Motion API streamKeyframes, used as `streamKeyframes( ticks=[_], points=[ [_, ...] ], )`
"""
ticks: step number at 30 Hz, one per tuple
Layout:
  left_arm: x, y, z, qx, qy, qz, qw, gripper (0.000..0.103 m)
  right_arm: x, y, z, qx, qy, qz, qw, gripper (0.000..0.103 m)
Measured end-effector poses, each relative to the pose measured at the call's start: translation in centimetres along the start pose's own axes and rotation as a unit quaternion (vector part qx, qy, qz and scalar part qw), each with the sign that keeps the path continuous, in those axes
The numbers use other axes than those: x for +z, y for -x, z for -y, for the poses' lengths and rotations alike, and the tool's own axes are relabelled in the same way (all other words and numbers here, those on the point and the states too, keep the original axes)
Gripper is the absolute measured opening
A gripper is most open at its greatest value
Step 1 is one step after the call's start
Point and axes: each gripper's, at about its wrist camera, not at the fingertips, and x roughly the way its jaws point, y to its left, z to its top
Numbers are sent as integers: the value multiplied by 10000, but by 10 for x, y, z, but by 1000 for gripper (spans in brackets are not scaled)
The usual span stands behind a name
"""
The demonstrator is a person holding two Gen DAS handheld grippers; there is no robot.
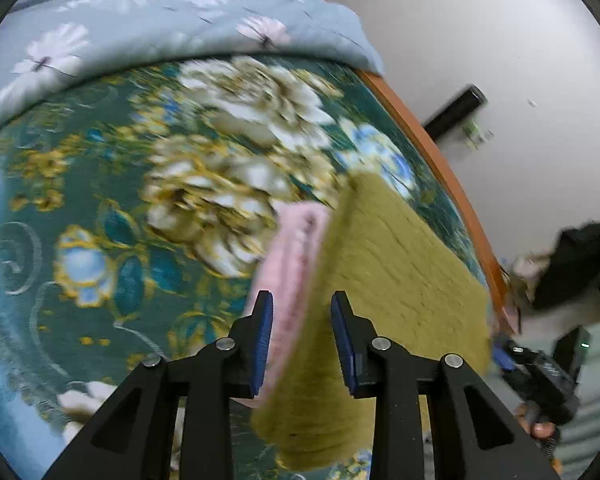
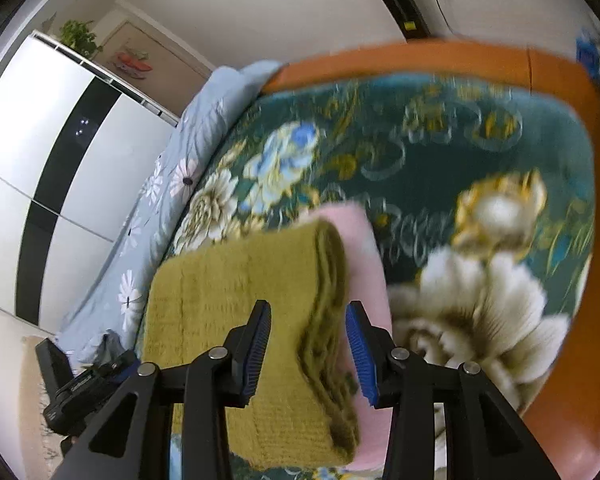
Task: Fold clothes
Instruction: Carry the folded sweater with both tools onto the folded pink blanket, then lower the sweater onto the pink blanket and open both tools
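Observation:
A folded olive-green knit garment lies on top of a folded pink garment on the bed's dark green floral blanket. My left gripper is open, its blue pads either side of the stack's near edge, where pink meets olive. In the right wrist view the olive garment shows its layered folded edge, with the pink garment sticking out beneath. My right gripper is open around that layered edge. Each gripper also appears in the other's view: the right gripper and the left gripper.
A blue-grey flowered quilt is bunched along the bed's far side. An orange wooden bed frame borders the blanket. A white wardrobe with a black stripe stands beyond the bed. A black cylinder and dark clothing lie on the floor.

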Motion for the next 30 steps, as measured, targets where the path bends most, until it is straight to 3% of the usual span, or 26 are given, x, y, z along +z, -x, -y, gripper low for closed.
streamKeyframes(
  ticks=[3, 6, 9, 12, 17, 25, 30],
  points=[
    [-8, 17, 8, -568, 121, 171, 9982, 29, 3, 2, -19, -30, 337, 36, 9994, 43],
    [-31, 25, 23, -1126, -106, 142, 9935, 29, -19, -18, -35, 66, 681, -305, 9972, 43],
    [-52, 7, 33, -618, -738, -93, 9953, 29, -24, -33, -34, -148, 711, -367, 9967, 42],
    [-61, -11, 17, -242, -699, -263, 9969, 29, -29, -46, -31, -388, 709, -395, 9959, 41],
    [-62, -26, 17, -15, -795, -348, 9962, 29, -30, -66, -29, -738, 704, -425, 9939, 41],
    [-69, -30, 20, 104, -1038, -460, 9935, 29, -33, -70, -38, -964, 635, -346, 9927, 42],
    [-80, -9, 4, -414, -516, -190, 9976, 29, -59, -40, -62, -511, 733, -85, 9960, 41]
  ],
)
